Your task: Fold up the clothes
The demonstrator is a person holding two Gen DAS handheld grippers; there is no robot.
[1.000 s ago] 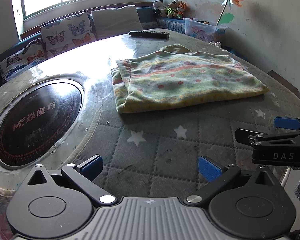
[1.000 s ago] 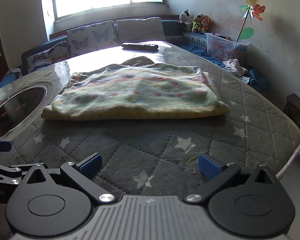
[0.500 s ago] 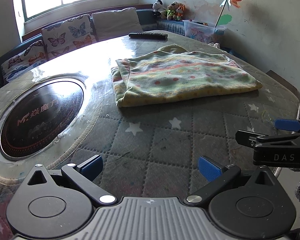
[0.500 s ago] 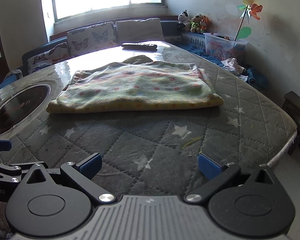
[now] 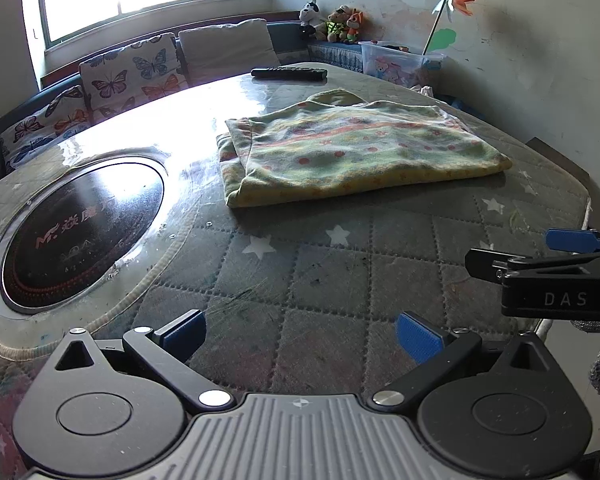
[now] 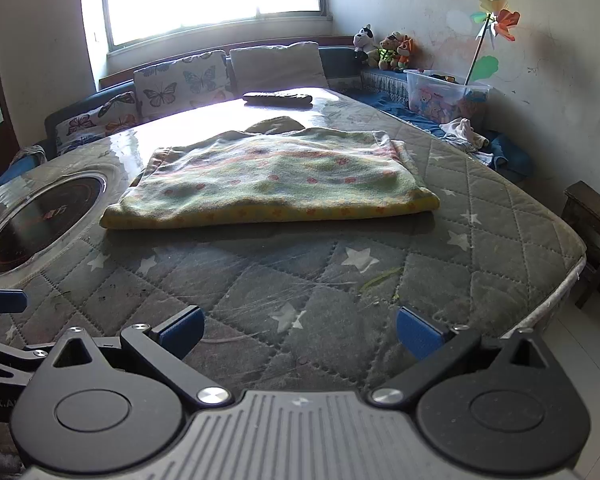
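Quilted star-print table cover (image 5: 320,264) lay ahead of the tongs. Round black induction plate (image 5: 80,232) sat far left. Black remote (image 5: 289,73) lay at the far table edge. Butterfly cushions (image 6: 180,84), plush toys (image 6: 384,50), pinwheel (image 6: 496,20) stood beyond.

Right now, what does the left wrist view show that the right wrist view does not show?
Only the left wrist view shows the whole round black cooktop and the right gripper from the side. Only the right wrist view shows the dark wooden stool and the white clothes by the wall. Both show the folded garment, the remote control and open blue fingertips.
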